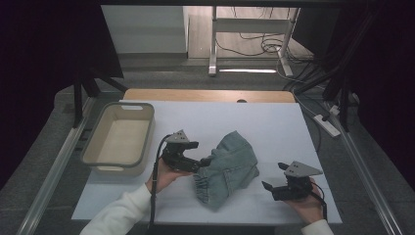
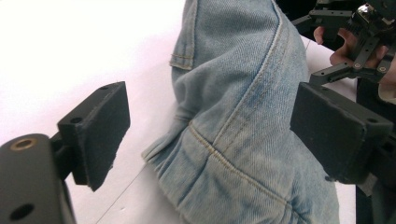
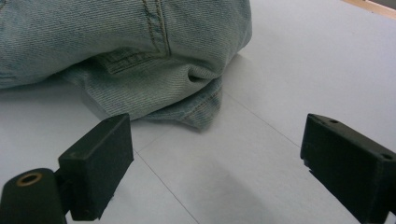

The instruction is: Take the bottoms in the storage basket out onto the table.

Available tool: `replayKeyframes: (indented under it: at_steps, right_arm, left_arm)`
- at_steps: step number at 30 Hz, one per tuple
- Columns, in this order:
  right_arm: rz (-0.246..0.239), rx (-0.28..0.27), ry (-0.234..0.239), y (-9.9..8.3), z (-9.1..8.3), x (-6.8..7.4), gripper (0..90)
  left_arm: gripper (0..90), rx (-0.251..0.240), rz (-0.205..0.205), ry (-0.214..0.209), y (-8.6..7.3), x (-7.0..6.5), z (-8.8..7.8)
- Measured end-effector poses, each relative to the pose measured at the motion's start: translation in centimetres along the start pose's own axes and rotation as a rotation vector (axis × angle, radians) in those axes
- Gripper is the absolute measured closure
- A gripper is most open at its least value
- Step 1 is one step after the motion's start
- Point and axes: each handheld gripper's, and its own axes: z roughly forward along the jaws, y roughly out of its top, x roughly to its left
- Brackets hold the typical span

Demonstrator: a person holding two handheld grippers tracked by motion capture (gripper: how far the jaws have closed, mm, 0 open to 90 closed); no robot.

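Crumpled denim garment [image 1: 227, 166] between two open hand-held grippers on white table [image 1: 274, 127].

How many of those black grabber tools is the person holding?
2. The left gripper is at the denim garment's left edge; the right gripper is on the white table, right of it.

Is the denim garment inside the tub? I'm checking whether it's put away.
No, the denim garment lies crumpled on the white sheet, beside the tub.
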Motion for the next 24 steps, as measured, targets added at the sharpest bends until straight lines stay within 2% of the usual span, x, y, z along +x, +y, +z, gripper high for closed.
replayKeyframes:
  at_steps: [6, 17, 22, 24]
  right_arm:
    - [0.001, -0.011, -0.001, 0.1, 0.0, 0.1, 9.4]
    - [0.007, -0.020, 0.008, 0.2, 0.0, 0.5, 9.4]
    - [0.006, -0.023, 0.015, 0.3, 0.1, 0.7, 9.4]
    - [0.013, -0.028, 0.022, 0.3, 0.1, 0.7, 9.4]
  left_arm:
    - [15.2, 0.007, 0.033, 0.025, 0.0, -0.3, -1.1]
    - [16.2, 0.039, 0.037, 0.060, -1.5, -0.7, -3.0]
    - [16.1, 0.053, 0.057, 0.099, -2.3, -0.9, -3.9]
    - [16.2, 0.059, 0.052, 0.109, -2.6, -1.0, -4.3]
